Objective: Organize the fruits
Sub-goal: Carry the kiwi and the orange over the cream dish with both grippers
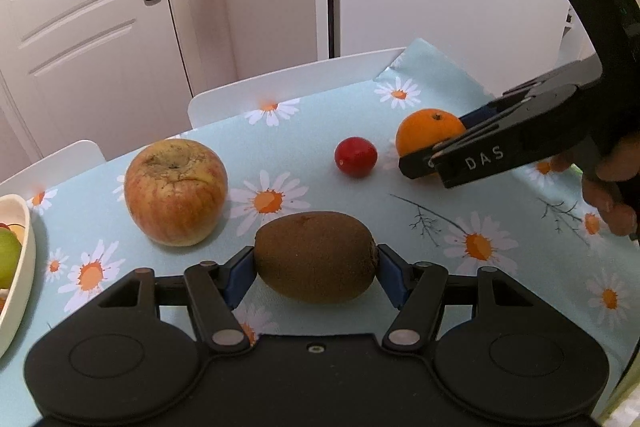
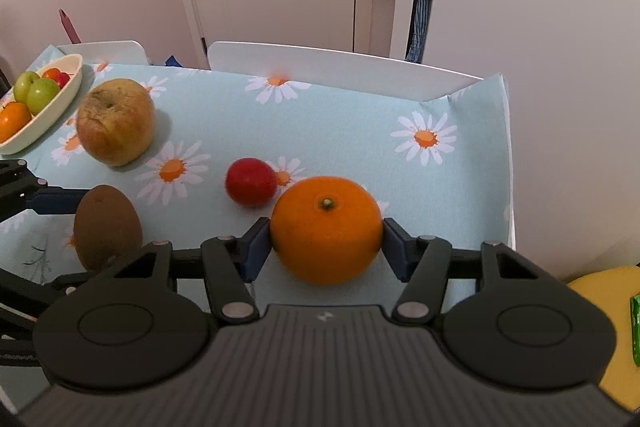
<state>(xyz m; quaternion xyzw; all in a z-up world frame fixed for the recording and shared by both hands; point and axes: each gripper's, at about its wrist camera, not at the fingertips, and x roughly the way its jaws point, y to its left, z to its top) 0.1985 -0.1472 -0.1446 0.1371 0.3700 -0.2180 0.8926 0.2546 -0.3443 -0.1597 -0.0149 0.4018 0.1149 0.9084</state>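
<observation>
Clamping a kiwi [image 1: 315, 257], the left gripper [image 1: 316, 269] and the right gripper [image 2: 326, 245], pads against an orange [image 2: 326, 229], risk rolling fruit if lifted unevenly.

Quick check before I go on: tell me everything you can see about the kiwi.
The kiwi is one whole, brown, fuzzy, egg-shaped fruit, unpeeled and with no damage visible. It lies on its side on the daisy-print tablecloth, long axis running between the blue pads of the left gripper, which press on its two ends. The apple stands behind it to the left, apart from it. In the right wrist view it sits left of the orange, not touching.
</observation>
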